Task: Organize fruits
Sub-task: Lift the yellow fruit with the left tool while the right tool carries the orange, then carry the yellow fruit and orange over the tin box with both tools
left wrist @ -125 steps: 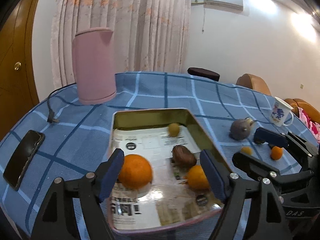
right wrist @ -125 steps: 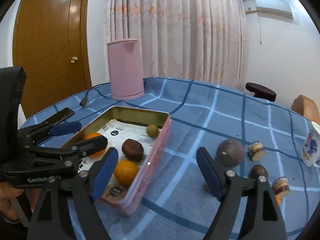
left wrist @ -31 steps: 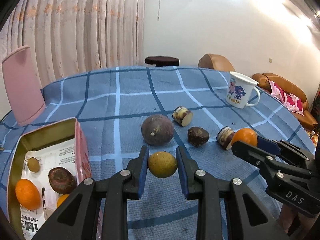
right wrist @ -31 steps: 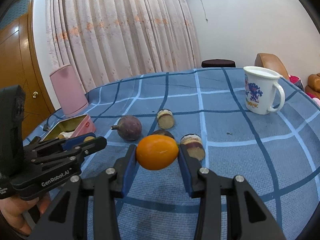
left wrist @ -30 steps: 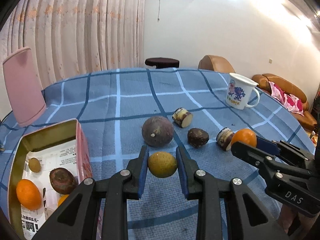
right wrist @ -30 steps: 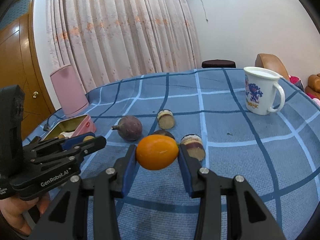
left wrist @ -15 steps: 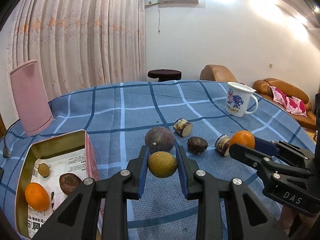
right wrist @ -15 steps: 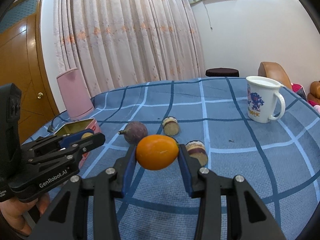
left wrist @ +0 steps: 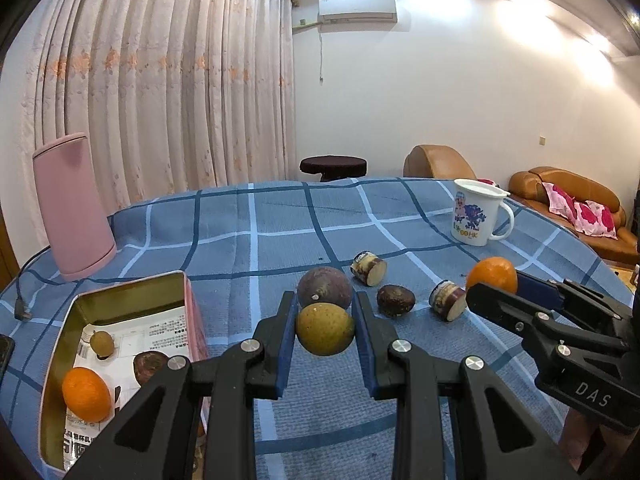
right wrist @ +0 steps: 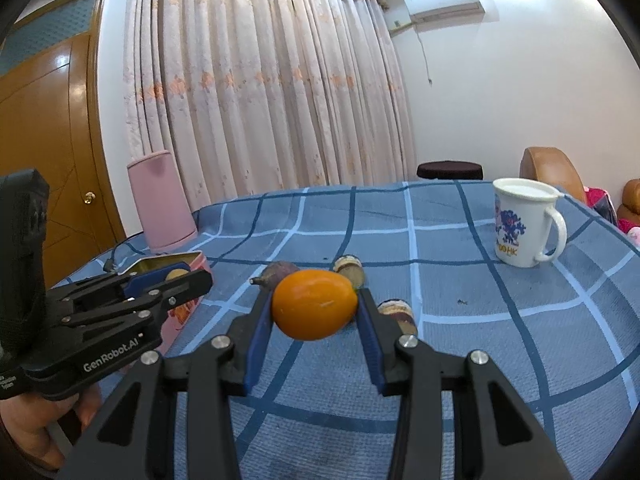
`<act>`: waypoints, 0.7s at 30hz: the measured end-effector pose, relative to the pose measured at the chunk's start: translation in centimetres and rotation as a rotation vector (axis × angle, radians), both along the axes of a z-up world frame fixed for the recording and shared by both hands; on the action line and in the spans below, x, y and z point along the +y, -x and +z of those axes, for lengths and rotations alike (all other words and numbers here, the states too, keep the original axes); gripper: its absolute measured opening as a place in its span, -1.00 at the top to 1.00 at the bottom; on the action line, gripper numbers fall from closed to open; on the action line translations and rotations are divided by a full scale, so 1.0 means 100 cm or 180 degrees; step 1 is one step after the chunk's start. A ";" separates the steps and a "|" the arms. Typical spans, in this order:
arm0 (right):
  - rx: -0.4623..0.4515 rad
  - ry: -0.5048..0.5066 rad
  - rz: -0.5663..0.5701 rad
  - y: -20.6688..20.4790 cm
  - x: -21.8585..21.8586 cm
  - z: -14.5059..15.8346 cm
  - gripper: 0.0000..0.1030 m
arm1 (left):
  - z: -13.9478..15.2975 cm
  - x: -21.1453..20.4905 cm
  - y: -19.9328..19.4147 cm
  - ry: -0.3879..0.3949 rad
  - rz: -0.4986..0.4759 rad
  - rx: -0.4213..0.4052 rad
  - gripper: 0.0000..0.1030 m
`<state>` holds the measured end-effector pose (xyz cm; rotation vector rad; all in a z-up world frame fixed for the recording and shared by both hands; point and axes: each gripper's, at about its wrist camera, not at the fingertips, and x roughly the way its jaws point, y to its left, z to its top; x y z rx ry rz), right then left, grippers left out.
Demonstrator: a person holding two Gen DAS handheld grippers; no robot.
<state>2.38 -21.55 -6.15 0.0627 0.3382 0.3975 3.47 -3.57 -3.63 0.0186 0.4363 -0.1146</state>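
Fruit rides clamped in both grippers now, lifted off the cloth since a second ago: my left gripper pinches a dull, yellow-green fruit, my right gripper a glossy orange. Farther, lower left, the metal tin awaits them.

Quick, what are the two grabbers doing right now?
Left gripper: closed on a round yellow-green fruit, lifted above the table.
Right gripper: closed on an oval orange fruit, also lifted.
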 end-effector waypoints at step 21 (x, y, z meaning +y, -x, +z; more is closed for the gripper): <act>-0.0011 0.0236 0.0253 -0.014 0.055 0.018 0.14 | 0.012 0.045 0.010 0.0081 0.0242 -0.0032 0.43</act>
